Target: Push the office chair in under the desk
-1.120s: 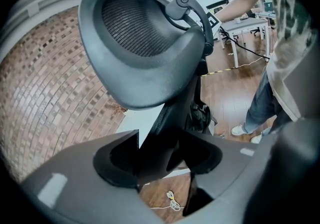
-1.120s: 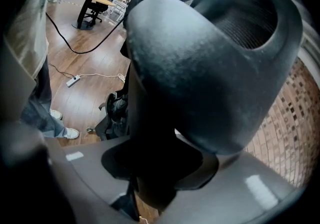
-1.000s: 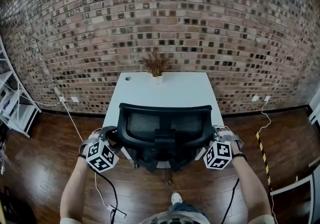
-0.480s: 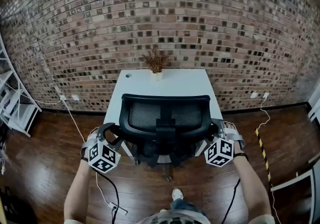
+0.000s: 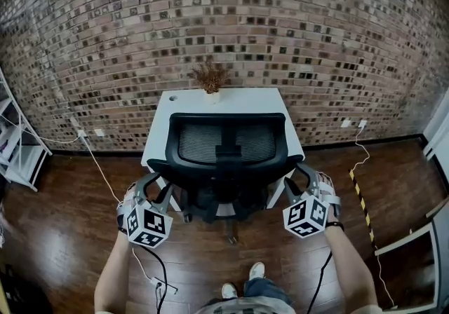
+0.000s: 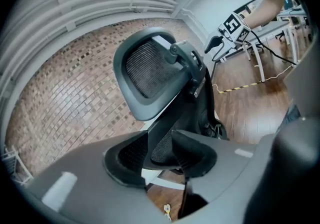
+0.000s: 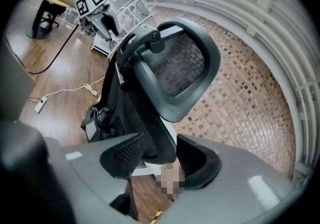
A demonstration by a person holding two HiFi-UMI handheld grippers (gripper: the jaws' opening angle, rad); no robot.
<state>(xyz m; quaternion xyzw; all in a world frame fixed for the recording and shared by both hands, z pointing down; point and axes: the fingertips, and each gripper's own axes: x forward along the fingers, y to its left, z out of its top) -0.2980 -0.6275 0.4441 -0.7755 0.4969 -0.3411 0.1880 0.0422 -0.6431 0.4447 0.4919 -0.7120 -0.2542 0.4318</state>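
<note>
Left gripper (image 5: 156, 185) and right gripper (image 5: 302, 178) have just been closing, jaws apart astride the office chair's (image 5: 226, 148) backrest frame (image 5: 279, 165), seemingly unclamped. It sits partly under the white desk (image 5: 175, 106); likely heavy but free-rolling, best pushed by that stiff frame.

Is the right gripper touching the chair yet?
Cannot tell. Right gripper view: the chair's frame stands between the tongs of the right gripper, which have just been closing; one pad overlaps it, contact unclear.
</note>
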